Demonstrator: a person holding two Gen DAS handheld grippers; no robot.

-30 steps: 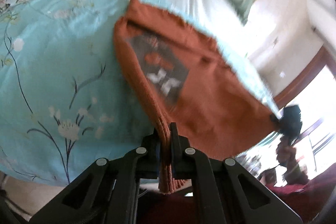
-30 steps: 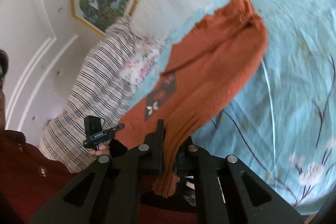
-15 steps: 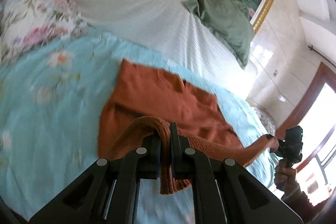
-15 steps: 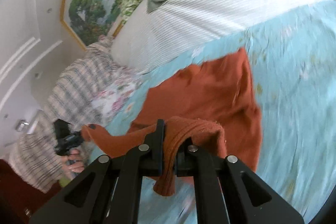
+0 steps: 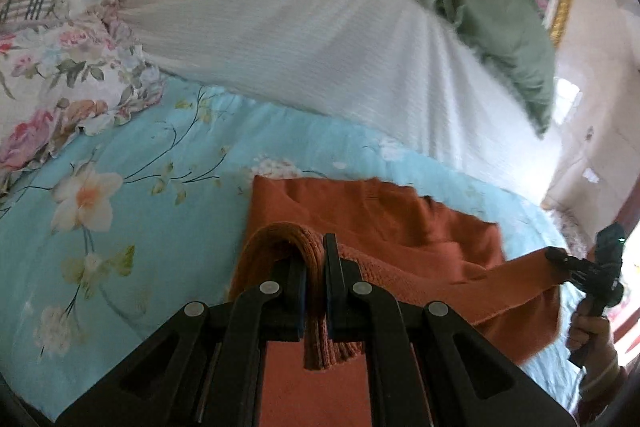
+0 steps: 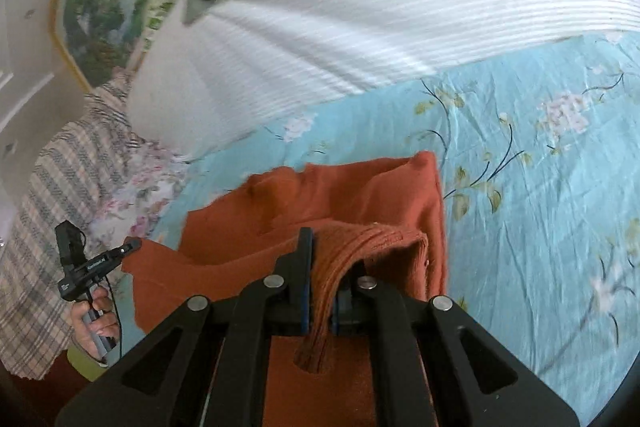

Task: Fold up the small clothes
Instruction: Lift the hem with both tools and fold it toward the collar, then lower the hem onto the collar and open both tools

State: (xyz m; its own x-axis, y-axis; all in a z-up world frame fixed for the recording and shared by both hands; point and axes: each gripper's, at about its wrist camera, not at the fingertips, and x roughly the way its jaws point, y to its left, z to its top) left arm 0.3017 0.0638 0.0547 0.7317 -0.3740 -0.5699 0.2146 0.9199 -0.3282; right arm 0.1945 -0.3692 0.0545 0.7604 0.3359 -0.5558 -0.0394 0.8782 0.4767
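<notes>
A rust-orange knit sweater (image 5: 384,223) lies on the light blue flowered bedspread (image 5: 132,195), with its near edge lifted and carried over the part that lies flat. My left gripper (image 5: 315,267) is shut on the ribbed hem at one corner. My right gripper (image 6: 323,267) is shut on the ribbed hem at the other corner. The sweater also shows in the right wrist view (image 6: 360,195). The lifted edge stretches between both grippers. Each gripper shows in the other's view, the right one (image 5: 560,263) and the left one (image 6: 128,247).
A white ribbed blanket (image 5: 280,11) covers the far half of the bed. A green pillow (image 5: 492,15) and a flowered pillow (image 5: 52,75) lie at the head, with a plaid one (image 6: 60,179) beside. A framed landscape painting (image 6: 104,3) hangs on the wall.
Both grippers have carried the sweater's hem forward and down over the garment. The printed patch that faced up a second ago is now hidden under the fold.
</notes>
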